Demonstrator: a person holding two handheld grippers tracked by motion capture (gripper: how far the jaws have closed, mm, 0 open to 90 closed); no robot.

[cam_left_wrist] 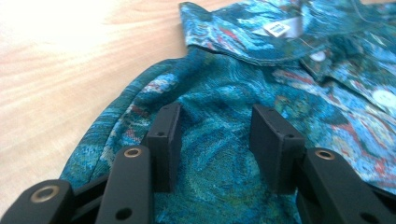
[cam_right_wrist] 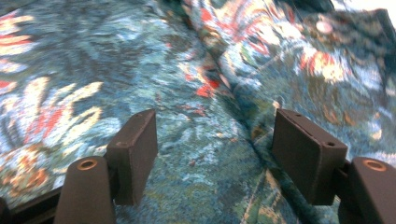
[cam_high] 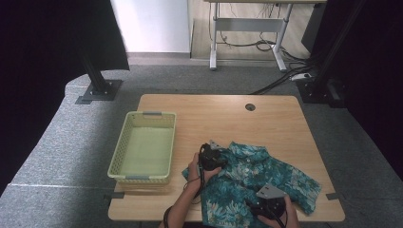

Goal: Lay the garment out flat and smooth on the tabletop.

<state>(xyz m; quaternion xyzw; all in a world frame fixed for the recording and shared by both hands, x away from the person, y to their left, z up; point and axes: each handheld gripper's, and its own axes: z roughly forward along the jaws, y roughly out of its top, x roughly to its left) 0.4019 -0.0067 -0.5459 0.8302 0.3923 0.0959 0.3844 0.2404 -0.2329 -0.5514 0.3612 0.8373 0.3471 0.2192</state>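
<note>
With both jaws parted over the shirt (cam_high: 252, 183) near the surface's front edge, I'd pinch single layers at shoulder and hem.

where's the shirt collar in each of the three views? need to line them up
High view: collar at the shirt's upper left, just right of the left gripper.
Left gripper view: collar along the top, centre to right, with a white label beside it.
Right gripper view: can't pick the collar out; patterned cloth and a fold.
Shared landmark: the shirt's teal floral print.
</note>
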